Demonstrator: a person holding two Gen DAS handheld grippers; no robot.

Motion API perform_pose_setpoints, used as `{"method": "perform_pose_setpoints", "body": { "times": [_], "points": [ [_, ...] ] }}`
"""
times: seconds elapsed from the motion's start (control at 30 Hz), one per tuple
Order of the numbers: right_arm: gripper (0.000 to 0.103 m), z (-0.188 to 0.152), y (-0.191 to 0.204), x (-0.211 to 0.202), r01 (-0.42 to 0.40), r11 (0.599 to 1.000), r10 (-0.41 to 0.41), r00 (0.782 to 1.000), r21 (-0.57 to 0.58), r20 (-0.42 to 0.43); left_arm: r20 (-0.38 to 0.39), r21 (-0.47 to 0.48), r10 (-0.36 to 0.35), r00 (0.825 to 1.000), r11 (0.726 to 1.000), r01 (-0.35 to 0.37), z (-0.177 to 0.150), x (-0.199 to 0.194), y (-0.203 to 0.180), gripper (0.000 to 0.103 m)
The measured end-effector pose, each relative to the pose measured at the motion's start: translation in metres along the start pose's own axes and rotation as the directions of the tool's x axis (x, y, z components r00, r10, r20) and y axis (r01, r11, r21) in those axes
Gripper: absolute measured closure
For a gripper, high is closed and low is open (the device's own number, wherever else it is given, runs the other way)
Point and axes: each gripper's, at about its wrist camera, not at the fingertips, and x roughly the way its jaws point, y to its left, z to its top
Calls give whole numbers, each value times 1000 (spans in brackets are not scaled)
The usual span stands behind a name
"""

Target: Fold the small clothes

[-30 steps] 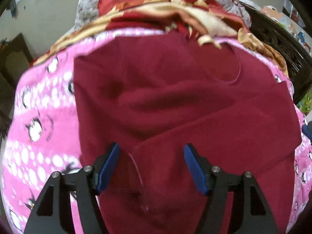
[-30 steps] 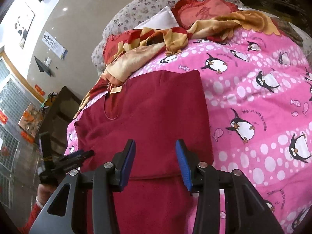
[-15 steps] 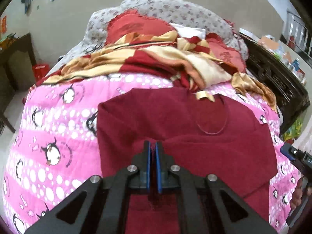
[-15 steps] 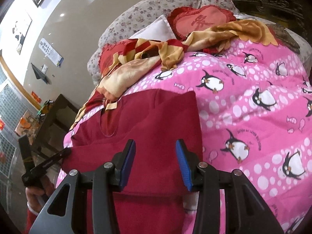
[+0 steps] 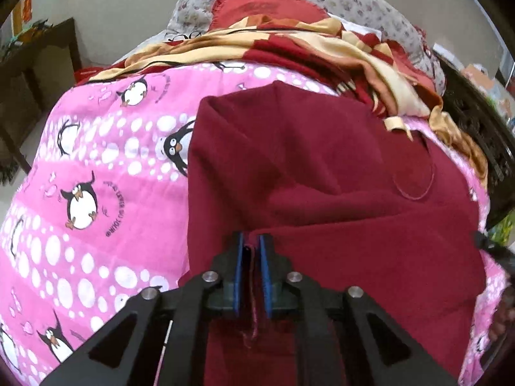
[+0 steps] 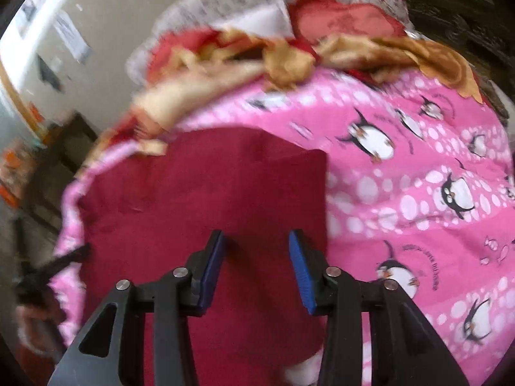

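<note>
Pink penguin bedspread (image 5: 96,167) fills the frame's left, under a maroon garment (image 5: 322,167). Left tongs (image 5: 250,251) pinch its fold at lower centre. Right tongs (image 6: 256,241) gape wide above it.

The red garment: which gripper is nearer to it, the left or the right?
Left. The left gripper is shut on a fold of the red garment, touching it. The right gripper is open above the cloth, holding nothing.

Your garment (image 5: 322,167) lies on the quilt (image 5: 96,160) spread over the bed. Behind it, a crumpled blanket (image 5: 289,48) sits on the quilt, with pillows (image 5: 283,3) behind that. Bare quilt extends left and right of the garment.
</note>
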Motion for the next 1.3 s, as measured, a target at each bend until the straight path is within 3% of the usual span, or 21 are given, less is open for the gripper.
{"method": "perform_pose_setpoints", "body": {
  "times": [0.03, 0.1, 0.2, 0.27, 0.4, 0.6, 0.7, 0.93, 1.3],
  "points": [
    [47, 1, -3, 2, -6, 1000, 6, 1000, 5, -5, -4, 1, -6, 1000, 1000, 6, 0, -2, 0, 82],
    [47, 2, -4, -6, -12, 1000, 12, 1000, 14, 8, -11, 22, -2, 1000, 1000, 2, -2, -7, -2, 58],
    [47, -3, 5, -29, 24, 999, -22, 998, -29, 57, 31, 49, 38, 999, 998, -39, -5, -19, -7, 35],
    [47, -9, 12, -38, 10, 998, -6, 998, -61, 66, 68, 60, 64, 996, 996, -68, -6, -27, -11, 30],
    [47, -27, 27, -49, 6, 991, 1, 999, -133, 46, 87, 74, 68, 994, 994, -75, -12, -31, -15, 30],
    [48, -52, 25, -27, 79, 983, -83, 996, -165, -18, 83, 84, 80, 993, 993, -87, -21, -30, -21, 30],
    [50, -59, 22, -23, 97, 976, -100, 995, -193, -4, 77, 91, 85, 993, 992, -92, -25, -29, -22, 30],
    [50, -50, 30, -43, 73, 983, -71, 997, -169, 20, 70, 78, 90, 994, 992, -95, -26, -27, -17, 30],
    [50, -22, 39, -36, 55, 993, -49, 997, -107, 60, 54, 25, 88, 995, 996, -90, -23, -19, -5, 30]
  ]
}}
